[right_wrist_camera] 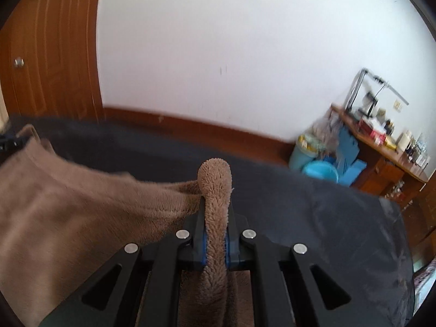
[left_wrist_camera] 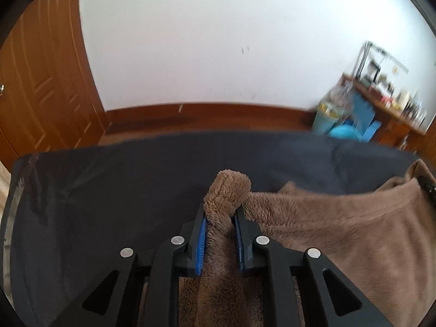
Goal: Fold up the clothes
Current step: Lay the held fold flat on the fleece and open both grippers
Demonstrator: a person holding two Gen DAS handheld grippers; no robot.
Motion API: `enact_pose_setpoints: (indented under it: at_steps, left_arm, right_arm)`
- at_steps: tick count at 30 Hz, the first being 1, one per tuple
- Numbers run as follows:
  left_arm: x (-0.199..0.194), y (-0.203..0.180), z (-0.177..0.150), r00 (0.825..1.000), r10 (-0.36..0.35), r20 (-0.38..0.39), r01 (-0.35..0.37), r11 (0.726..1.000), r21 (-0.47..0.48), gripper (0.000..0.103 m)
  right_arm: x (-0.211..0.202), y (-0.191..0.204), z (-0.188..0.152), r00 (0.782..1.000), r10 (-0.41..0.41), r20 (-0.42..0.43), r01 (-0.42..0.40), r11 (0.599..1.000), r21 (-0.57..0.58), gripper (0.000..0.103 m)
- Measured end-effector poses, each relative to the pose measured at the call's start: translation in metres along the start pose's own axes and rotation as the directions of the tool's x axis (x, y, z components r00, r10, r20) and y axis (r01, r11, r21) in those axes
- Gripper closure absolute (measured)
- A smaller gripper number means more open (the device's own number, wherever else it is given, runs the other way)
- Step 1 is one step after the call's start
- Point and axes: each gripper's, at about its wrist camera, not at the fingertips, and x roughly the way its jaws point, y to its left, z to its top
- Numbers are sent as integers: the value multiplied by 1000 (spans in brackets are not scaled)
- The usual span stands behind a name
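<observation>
I have the left gripper [left_wrist_camera: 220,218] clamped on a bunched corner of the brown fleece garment [left_wrist_camera: 340,223], its blue-padded fingers [left_wrist_camera: 201,241] pressed tight against the pile. The right gripper [right_wrist_camera: 216,212] is likewise closed on another bunched edge of the same fleece [right_wrist_camera: 68,212], which pokes up past the tips. Between my two grips the cloth spans across the near side of the worktop [left_wrist_camera: 109,190], a surface draped in dark grey fabric, and the rest of that cover looks bare towards its far edge. Beyond the far edge I see a white wall [left_wrist_camera: 218,41], a wooden door [left_wrist_camera: 41,81] on the left, and off the right corner a blue bucket [right_wrist_camera: 321,170] beside a cluttered wooden sideboard [right_wrist_camera: 381,158]; that area is blurred, so details escape me.
</observation>
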Motion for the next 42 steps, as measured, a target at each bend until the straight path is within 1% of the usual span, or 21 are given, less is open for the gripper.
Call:
enact_pose_setpoints:
  at_steps: [1, 3, 4, 5, 6, 7, 9, 11, 12, 16, 18, 21, 23, 25, 27, 29, 31, 32, 34, 37, 42]
  left_arm:
    - [1, -5, -1, 1000, 27, 1, -27, 999, 20, 79]
    - [2, -15, -2, 997, 81, 6, -82, 995, 55, 66]
    - [2, -17, -2, 993, 114, 10, -114, 992, 58, 59]
    - [2, -16, -1, 988, 152, 11, -153, 987, 50, 42]
    - [3, -12, 0, 988, 156, 2, -156, 987, 28, 31]
    - [3, -7, 1, 988, 154, -8, -154, 988, 4, 27]
    - [0, 7, 5, 995, 88, -38, -90, 995, -53, 26]
    - [-8, 27, 6, 998, 7, -69, -15, 992, -121, 26]
    - [-17, 34, 6, 998, -4, -62, -5, 990, -144, 26]
    - [-59, 47, 4, 999, -32, -15, 29, 984, -174, 26]
    - [-83, 52, -4, 998, -66, -3, 64, 985, -161, 26]
    - [-110, 46, -23, 991, -130, 11, 130, 987, -96, 26]
    - [-118, 26, -47, 985, -171, -2, 170, 985, -32, 26]
    - [-125, 19, -75, 980, -199, -11, 199, 980, 12, 26]
    - [-120, 10, -91, 985, -174, -15, 175, 983, 51, 26]
    - [-105, 14, -103, 995, -94, -32, 96, 994, 52, 26]
    - [-100, 23, -107, 995, -99, -23, 99, 995, 17, 24]
    - [-98, 28, -109, 994, -104, -17, 104, 995, -2, 24]
    - [-95, 38, -112, 994, -113, -5, 113, 993, -39, 24]
    - [-89, 52, -118, 992, -127, 13, 128, 987, -95, 23]
    - [-92, 44, -123, 996, -79, 30, 81, 995, -64, 21]
  right_arm:
    - [5, 1, -2, 1000, 8, -26, -8, 1000, -8, 94]
    - [8, 3, -3, 999, 0, -46, -1, 1000, -22, 93]
    - [7, 4, -4, 999, -9, -48, 7, 999, -31, 90]
    - [7, 5, -4, 999, -16, -51, 14, 999, -39, 88]
    - [8, 5, -5, 998, -17, -55, 15, 999, -40, 87]
    - [8, 3, -5, 998, -18, -57, 16, 999, -34, 83]
    - [7, -3, -6, 998, -30, -56, 30, 1000, -8, 68]
    - [0, -13, -6, 998, -51, -43, 52, 998, 21, 39]
    - [-9, -17, -6, 998, -62, -26, 63, 997, 35, 36]
    - [-58, -33, -7, 994, -75, 75, 68, 994, 87, 33]
    - [-86, -35, -12, 992, -45, 116, 32, 993, 116, 30]
    - [-118, -28, -23, 986, 51, 157, -73, 987, 141, 29]
    - [-123, -15, -34, 979, 130, 156, -151, 980, 130, 29]
    - [-122, 0, -47, 963, 229, 141, -246, 962, 117, 29]
    - [-115, 17, -61, 948, 302, 106, -312, 944, 105, 29]
    - [-102, 28, -72, 949, 311, 56, -314, 946, 74, 29]
    - [-83, 32, -81, 960, 280, -9, -279, 959, 45, 30]
    - [-76, 32, -84, 960, 278, -22, -277, 960, 35, 30]
    - [-73, 28, -87, 957, 290, 0, -290, 957, 21, 30]
    - [-68, 28, -85, 962, 273, -1, -273, 962, 13, 29]
    - [-73, 35, -87, 966, 257, 1, -257, 966, 19, 29]
